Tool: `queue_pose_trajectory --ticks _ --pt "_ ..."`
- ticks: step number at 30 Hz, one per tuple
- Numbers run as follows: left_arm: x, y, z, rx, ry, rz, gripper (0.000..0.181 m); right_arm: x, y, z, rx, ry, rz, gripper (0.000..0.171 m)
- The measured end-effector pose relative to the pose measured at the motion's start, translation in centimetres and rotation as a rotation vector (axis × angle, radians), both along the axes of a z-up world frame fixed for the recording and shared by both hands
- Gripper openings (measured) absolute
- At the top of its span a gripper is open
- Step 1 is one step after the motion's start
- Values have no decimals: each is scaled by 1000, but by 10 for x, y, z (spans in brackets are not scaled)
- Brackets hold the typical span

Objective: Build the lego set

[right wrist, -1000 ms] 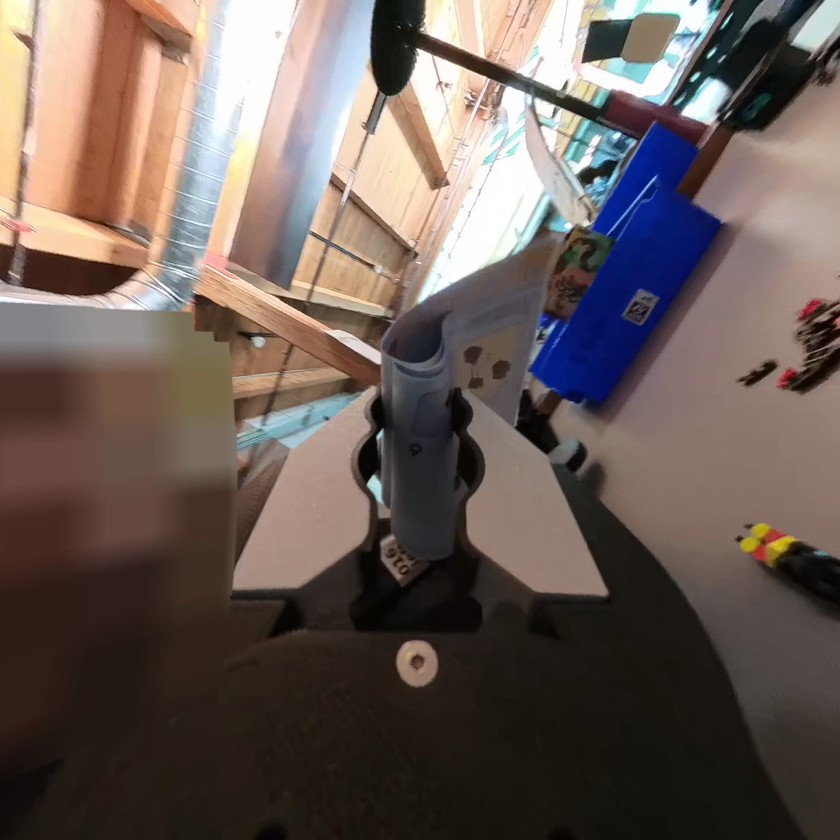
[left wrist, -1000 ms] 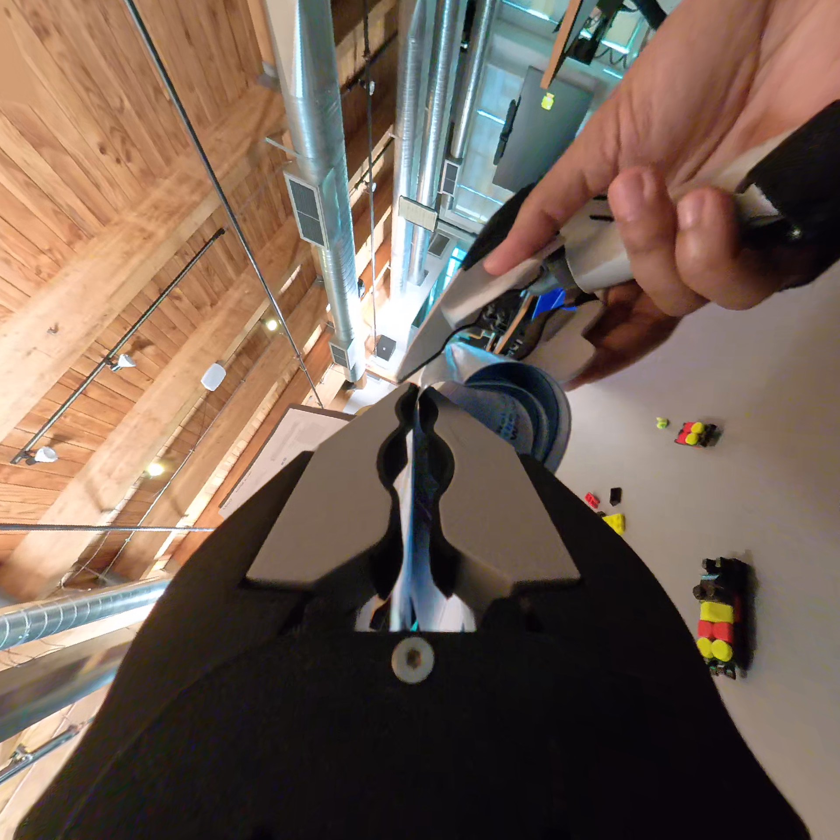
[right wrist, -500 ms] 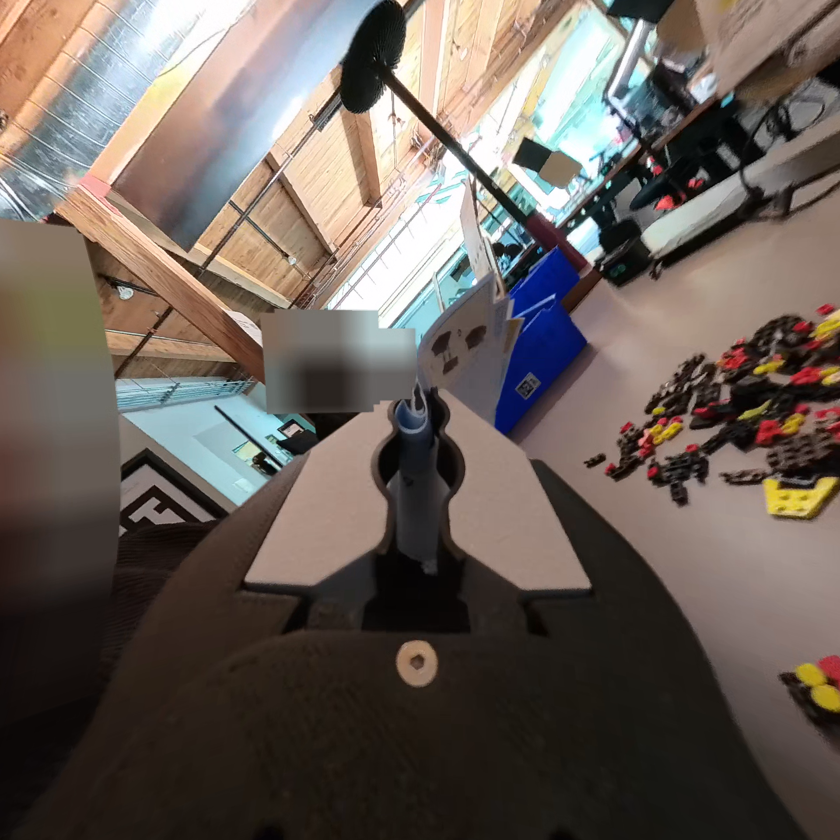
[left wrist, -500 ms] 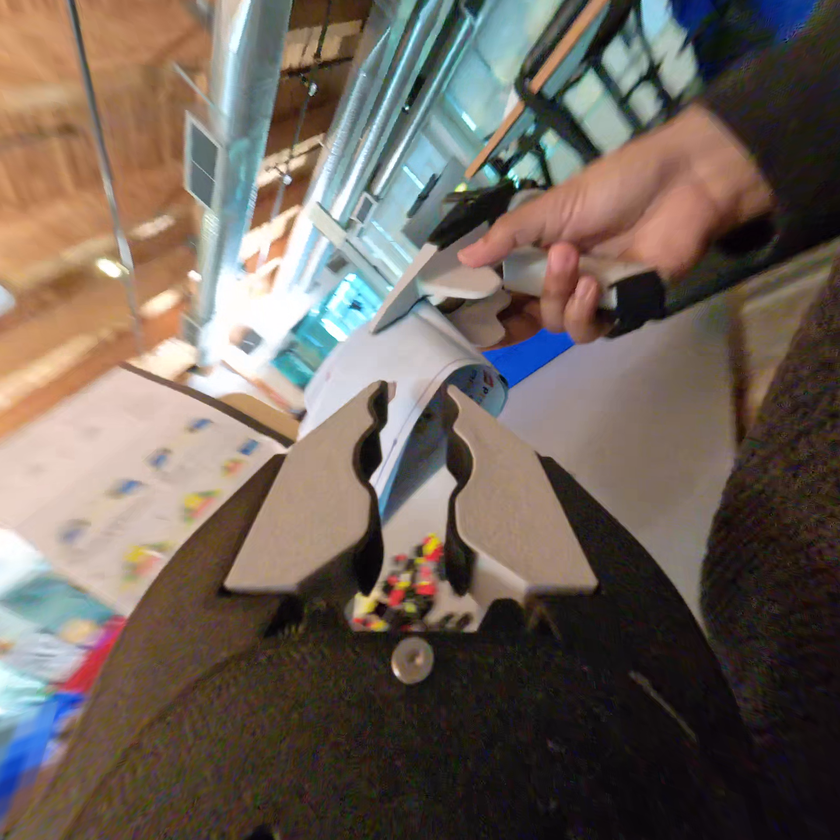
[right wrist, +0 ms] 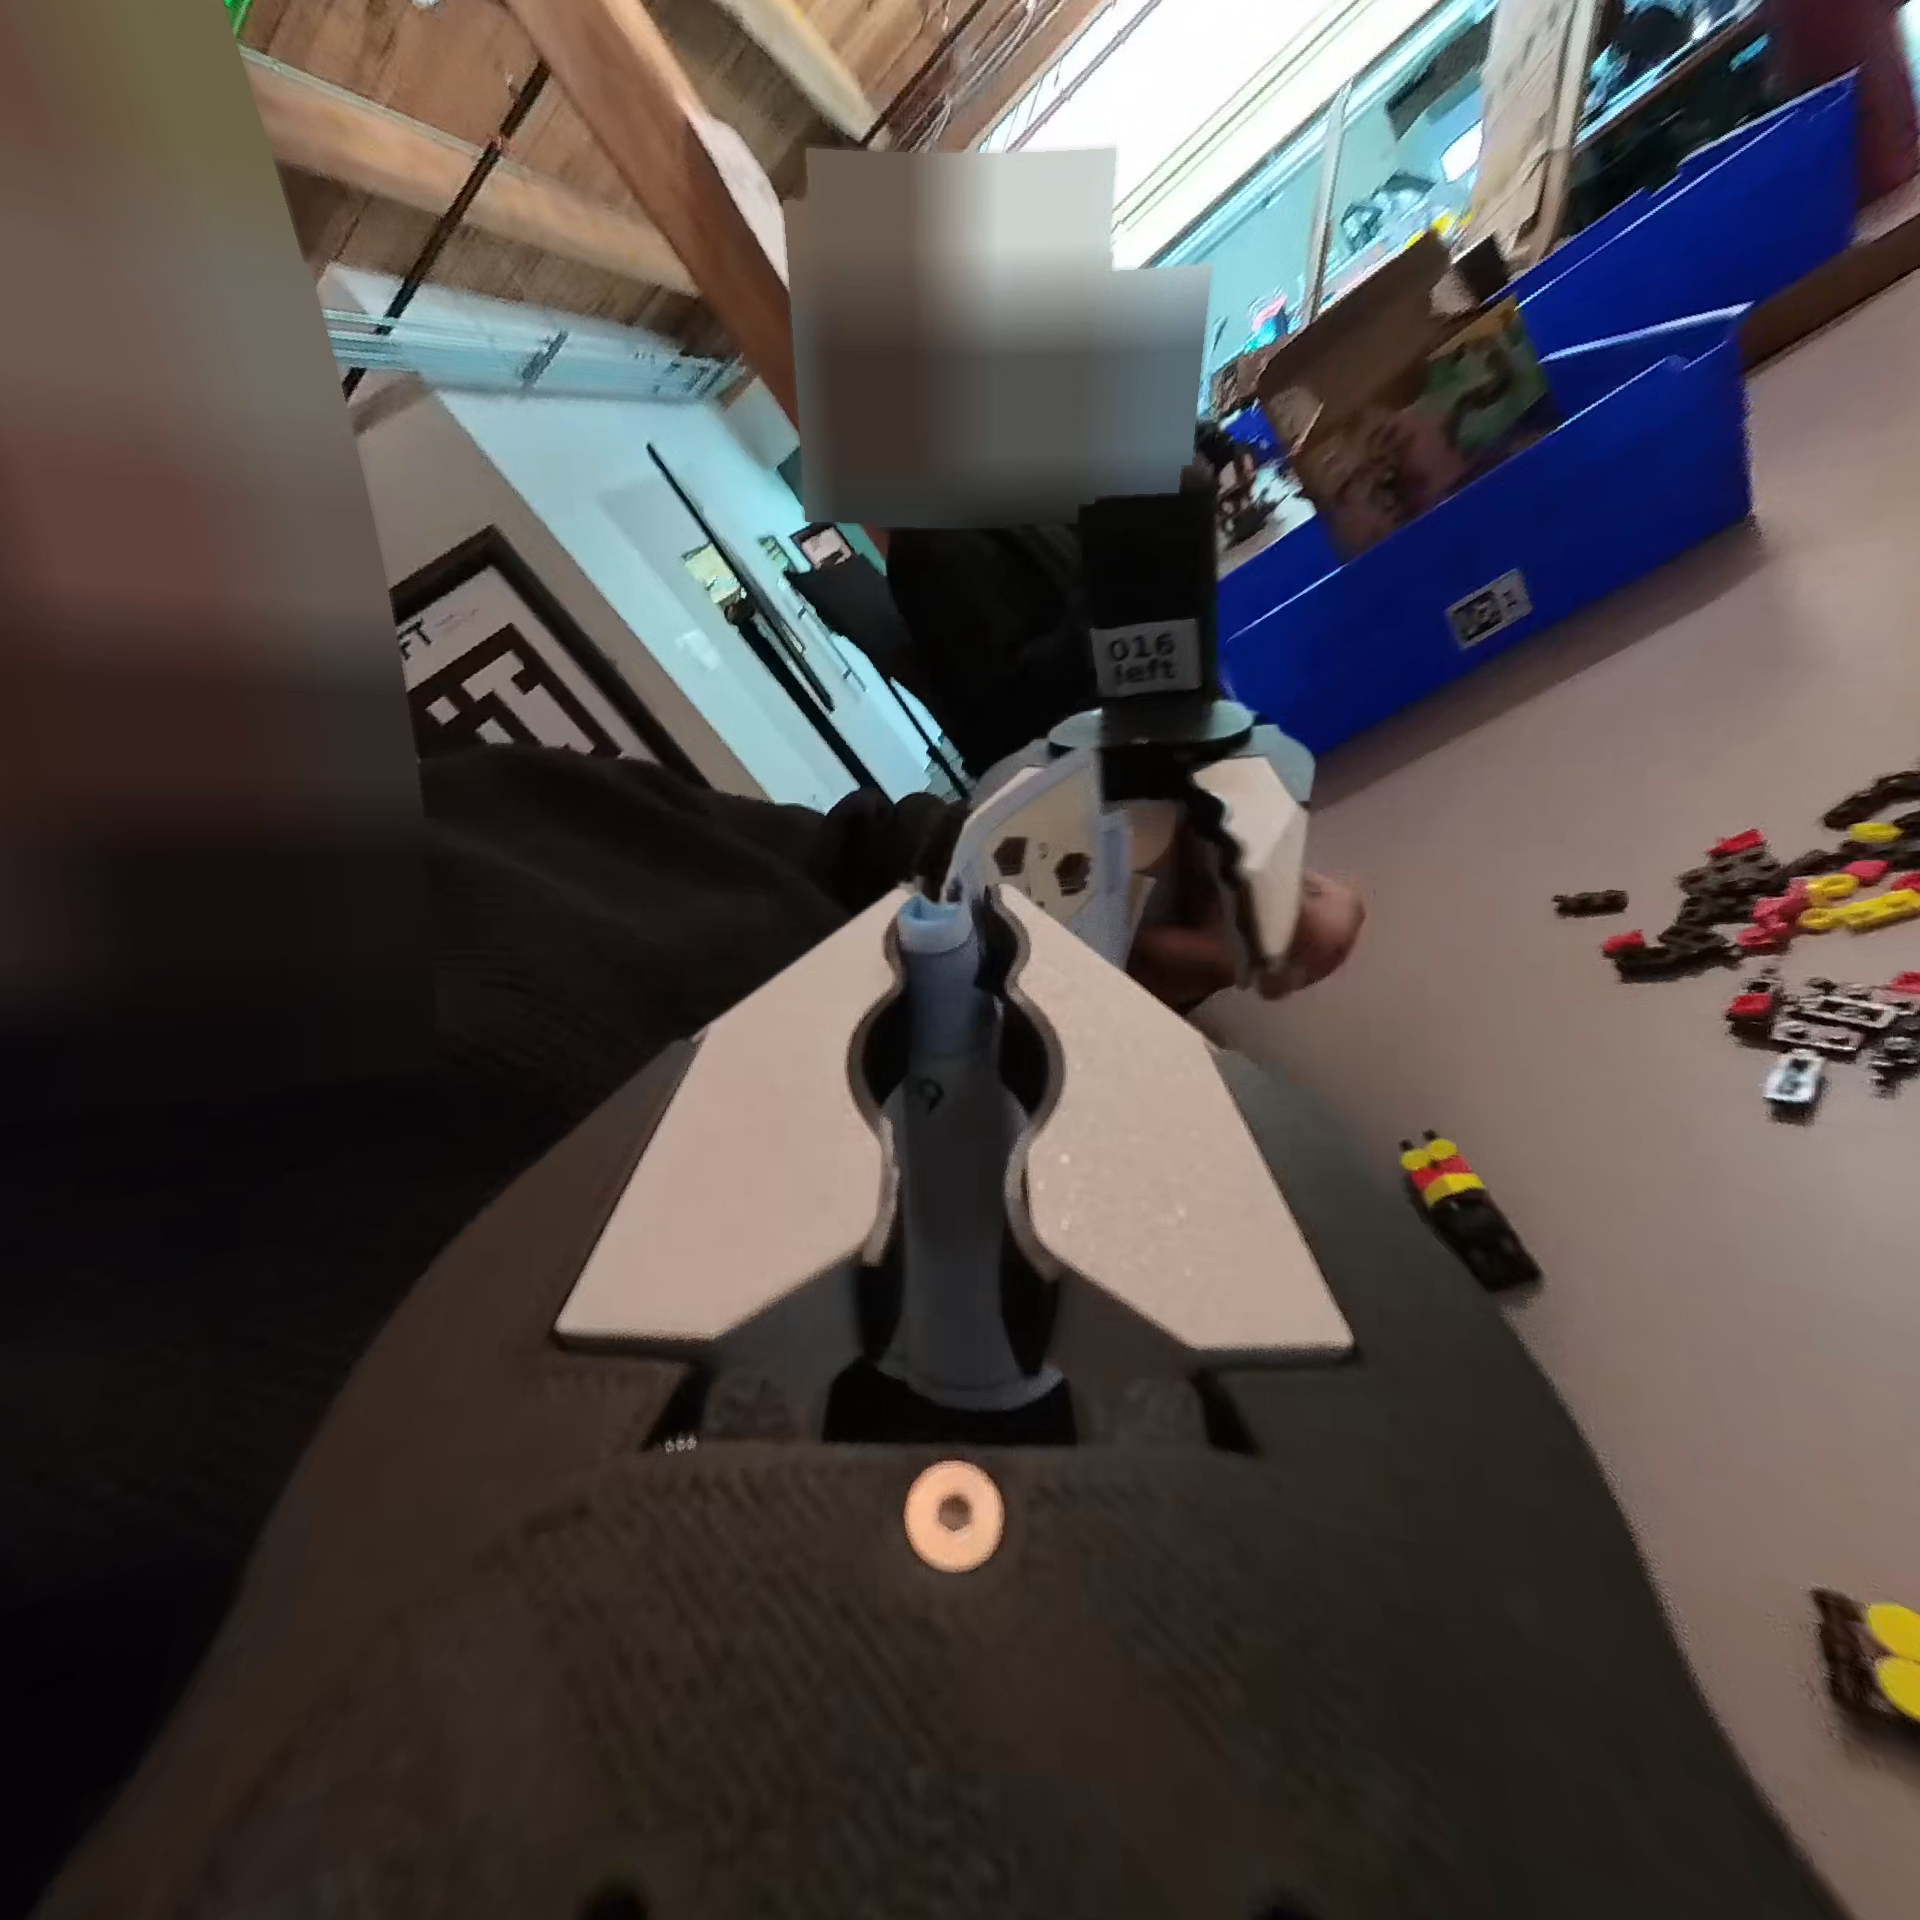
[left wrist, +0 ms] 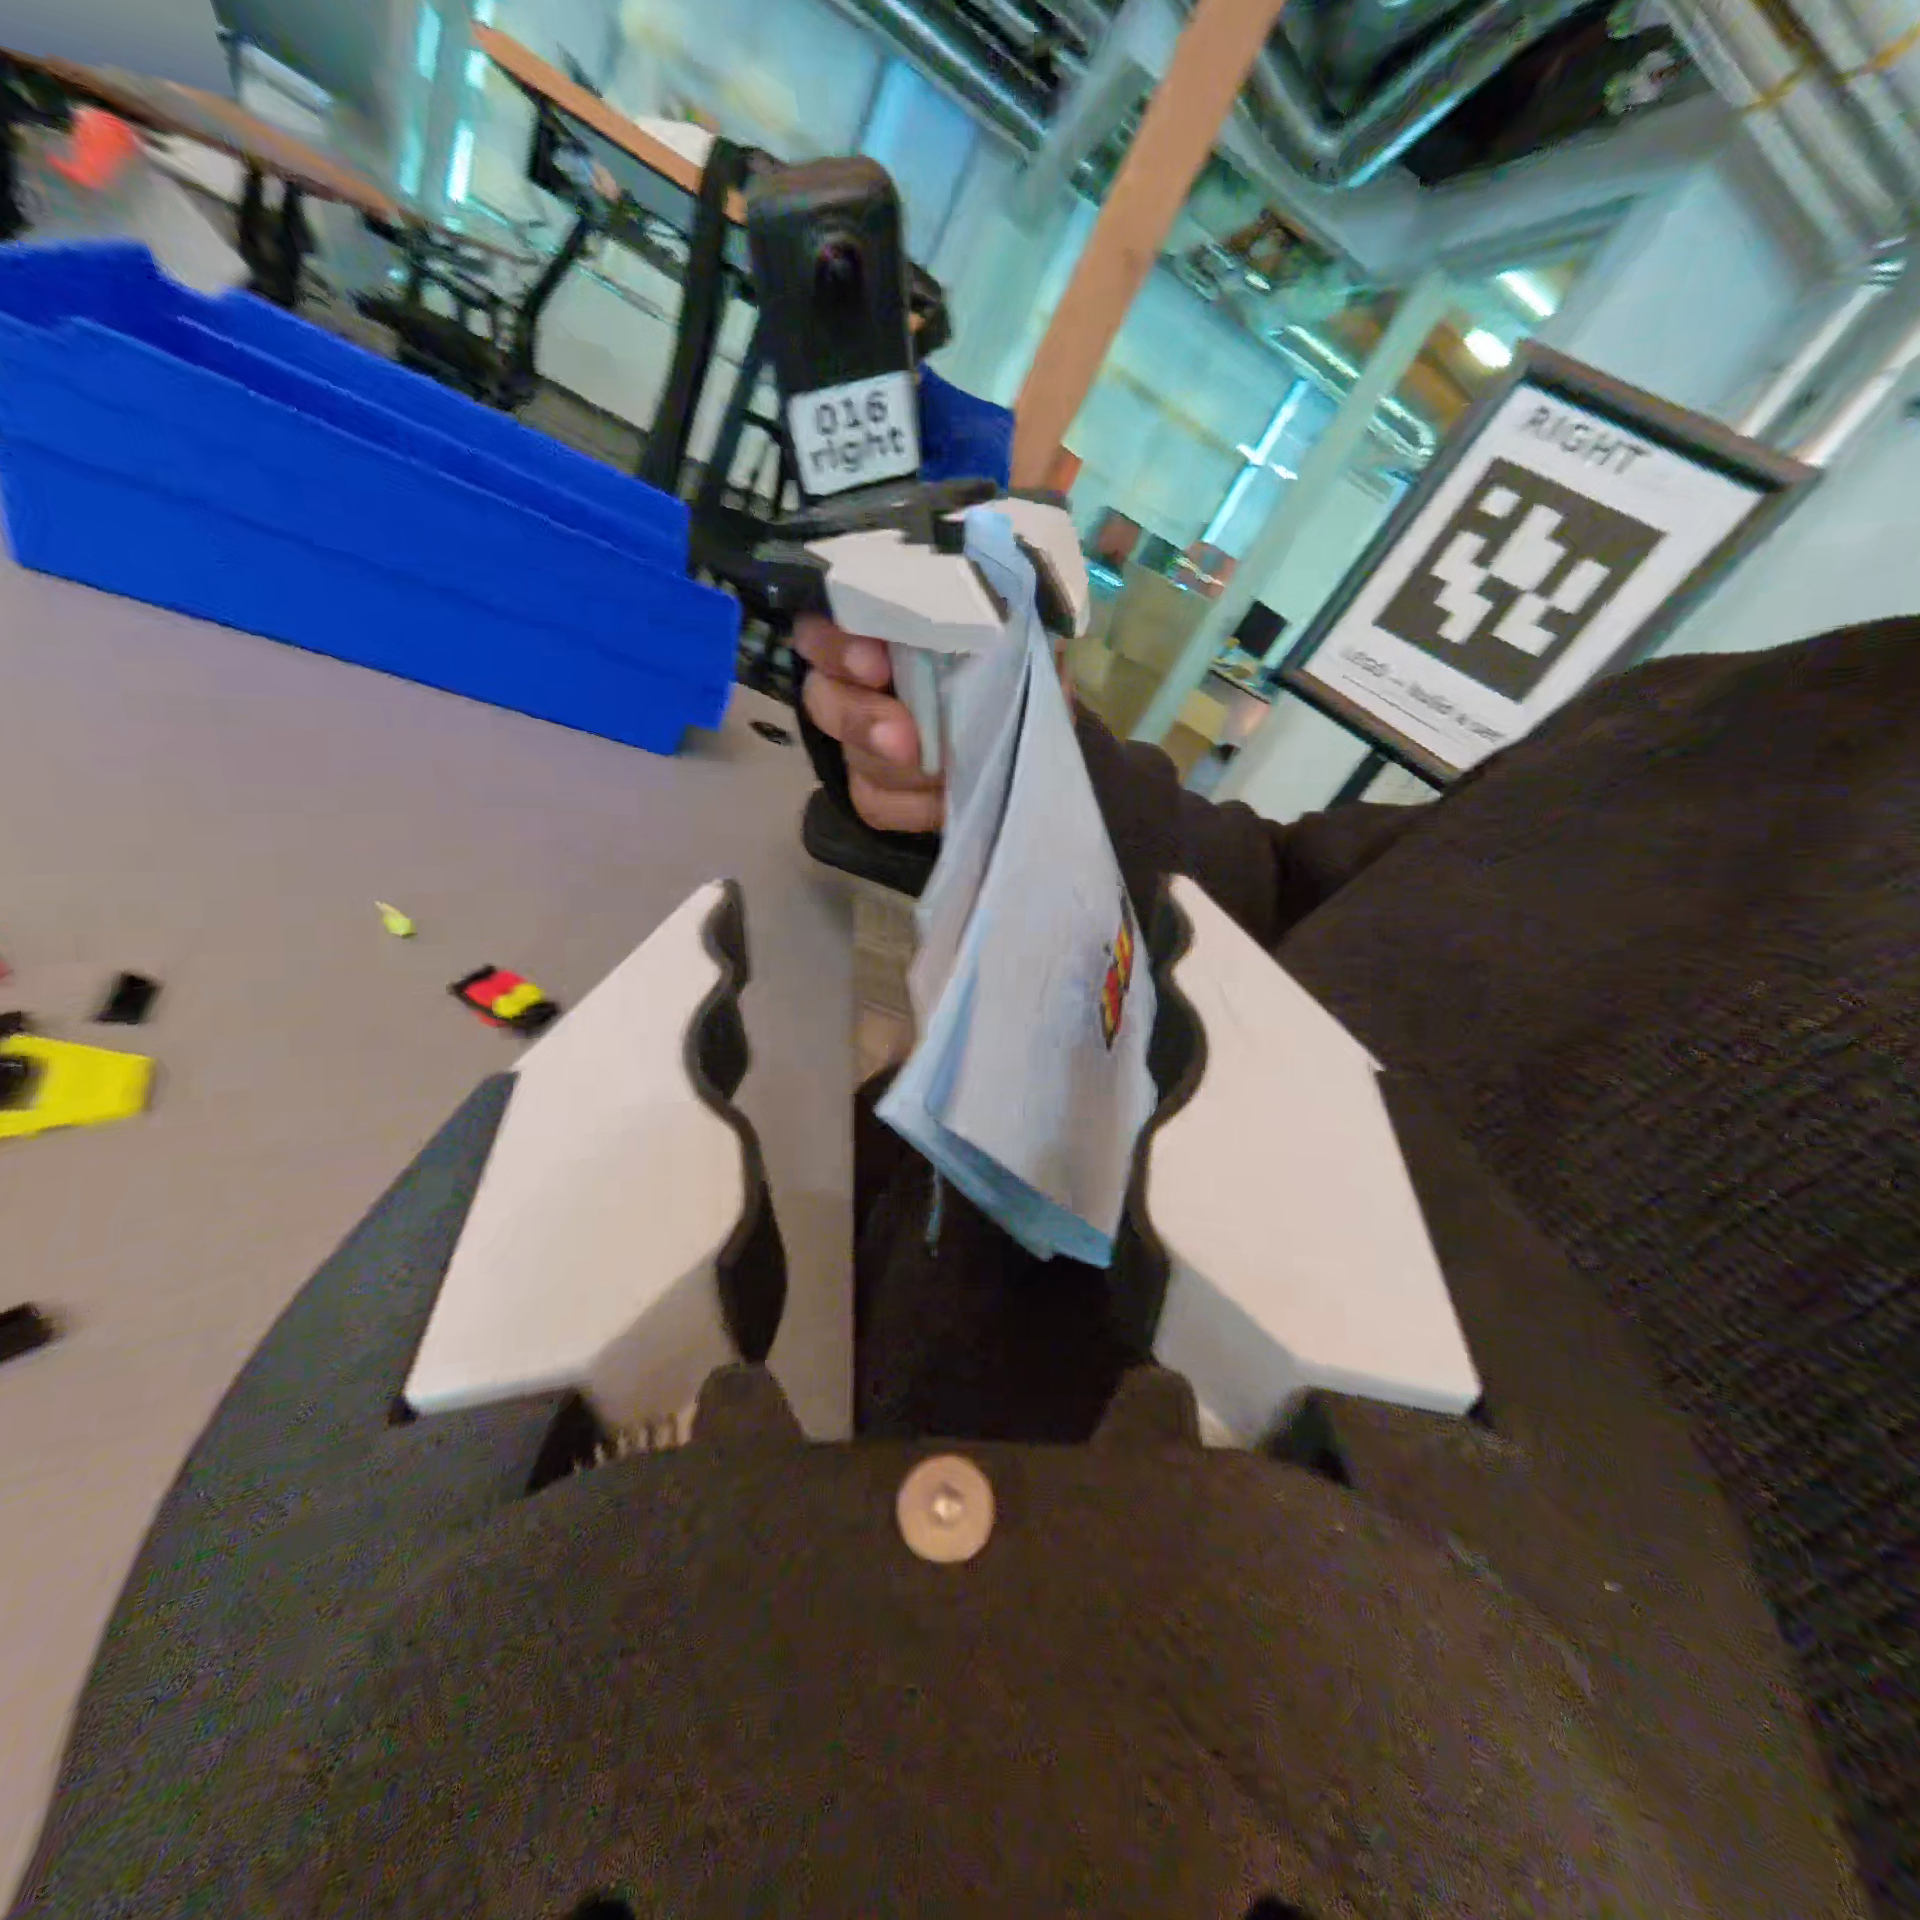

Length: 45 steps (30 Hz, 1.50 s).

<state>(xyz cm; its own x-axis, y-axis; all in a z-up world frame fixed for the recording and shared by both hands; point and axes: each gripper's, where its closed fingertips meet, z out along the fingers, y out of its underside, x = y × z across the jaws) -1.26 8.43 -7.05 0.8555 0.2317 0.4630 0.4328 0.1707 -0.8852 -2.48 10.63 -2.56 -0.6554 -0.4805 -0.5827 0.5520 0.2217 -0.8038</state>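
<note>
The light-blue instruction booklet (left wrist: 1029, 987) hangs folded from my right gripper (left wrist: 987, 540), which is shut on its top edge. In the right wrist view the booklet (right wrist: 940, 1195) fills the gap between the shut fingers of the right gripper (right wrist: 940, 920). My left gripper (left wrist: 945, 894) is open, and the booklet's lower end hangs loose between its fingers near the right one. The left gripper also shows farther off in the right wrist view (right wrist: 1153, 862). A small black, red and yellow lego assembly (right wrist: 1455, 1195) lies on the grey table (right wrist: 1662, 1351).
A pile of black, red and yellow lego pieces (right wrist: 1818, 914) lies at the right. A yellow piece (left wrist: 62, 1091) and a small assembly (left wrist: 504, 997) lie at the left. Blue bins (left wrist: 312, 520) stand at the table's back. A dark sleeve (left wrist: 1610, 1039) fills the right side. The gap from one gripper's tips to the other's is roughly 6 cm. The yellow piece (left wrist: 62, 1091) is about 15 cm from my left fingertips and 25 cm from my right.
Both grippers have swung down from facing the ceiling to face each other. My left gripper has opened and let go of the booklet, which now hangs from the right gripper alone.
</note>
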Motion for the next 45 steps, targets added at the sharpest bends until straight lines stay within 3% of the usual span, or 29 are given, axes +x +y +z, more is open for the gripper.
queue_pose_trajectory --ticks 5,7,10,14,17,21,27,28,29,30,37,38,41,45 --pt "14 6 3 14 54 -67 12 7 -7 -4 13 -20 13 12" --pt "10 3 4 17 58 -40 0 -4 -11 -6 16 -18 -55 22" --pt "-3 -7 6 44 29 21 0 -33 -14 -10 24 64 -260 39" --pt "-20 -28 18 158 -3 115 0 -57 -6 -7 12 266 -454 46" --pt "-26 -37 21 169 21 169 0 -52 -7 -1 -8 317 -464 47" --pt "-28 -36 21 141 58 213 0 -37 -16 -1 -25 204 -399 56" --pt "-15 -24 26 139 107 155 0 -45 -24 -14 19 138 -447 73" --pt "-15 -23 25 138 109 157 0 -43 -24 -13 17 141 -436 62" --pt "-15 -24 26 139 111 161 0 -40 -23 -12 11 145 -409 36" --pt "-16 -24 26 142 112 161 0 -39 -23 -11 9 145 -400 28" --pt "-16 -26 24 110 141 174 0 -42 -17 0 -7 230 -452 9" --pt "-20 -29 23 93 148 201 3 -44 -15 1 -5 231 -456 8" --pt "-38 -48 26 51 178 361 40 -46 -13 -2 31 261 -449 1" --pt "-43 -62 33 -87 330 483 47 -31 -18 -21 156 364 -349 0"
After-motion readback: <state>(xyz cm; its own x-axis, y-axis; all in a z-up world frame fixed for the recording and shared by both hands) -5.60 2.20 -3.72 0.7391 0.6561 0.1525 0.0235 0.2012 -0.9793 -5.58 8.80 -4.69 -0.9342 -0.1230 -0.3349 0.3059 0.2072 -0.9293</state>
